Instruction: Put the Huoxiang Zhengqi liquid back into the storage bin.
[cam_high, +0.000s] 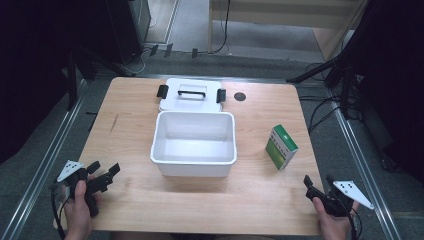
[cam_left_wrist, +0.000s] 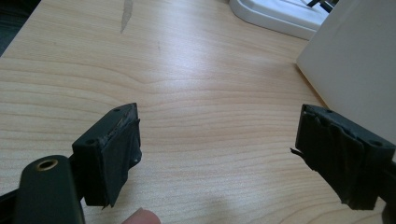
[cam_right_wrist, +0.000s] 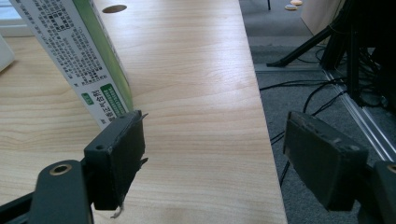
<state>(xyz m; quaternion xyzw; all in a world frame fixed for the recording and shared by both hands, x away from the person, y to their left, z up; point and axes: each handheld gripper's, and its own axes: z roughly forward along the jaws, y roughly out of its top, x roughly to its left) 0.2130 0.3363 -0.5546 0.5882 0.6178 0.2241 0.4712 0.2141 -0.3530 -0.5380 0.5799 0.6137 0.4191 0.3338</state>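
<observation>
An open white plastic box (cam_high: 193, 144) stands mid-table, its flat white lid (cam_high: 190, 93) with a black handle lying just behind it. A green and white carton (cam_high: 281, 147) stands upright to the box's right. My left gripper (cam_high: 104, 173) rests near the front left corner, jaws open with bare wood between them; the same gripper (cam_left_wrist: 217, 154) has the box wall (cam_left_wrist: 355, 74) to its right. At the front right edge my right gripper (cam_high: 318, 182) is open and holds nothing. In its own view the right gripper (cam_right_wrist: 212, 158) has the carton (cam_right_wrist: 77, 51) ahead on the left.
A round dark hole (cam_high: 240, 96) marks the wooden table (cam_high: 130, 115) behind the lid. The table's right edge (cam_right_wrist: 261, 116) drops to grey floor with cables and black stand legs (cam_right_wrist: 327, 42). A metal rail (cam_high: 45, 160) runs along the left side.
</observation>
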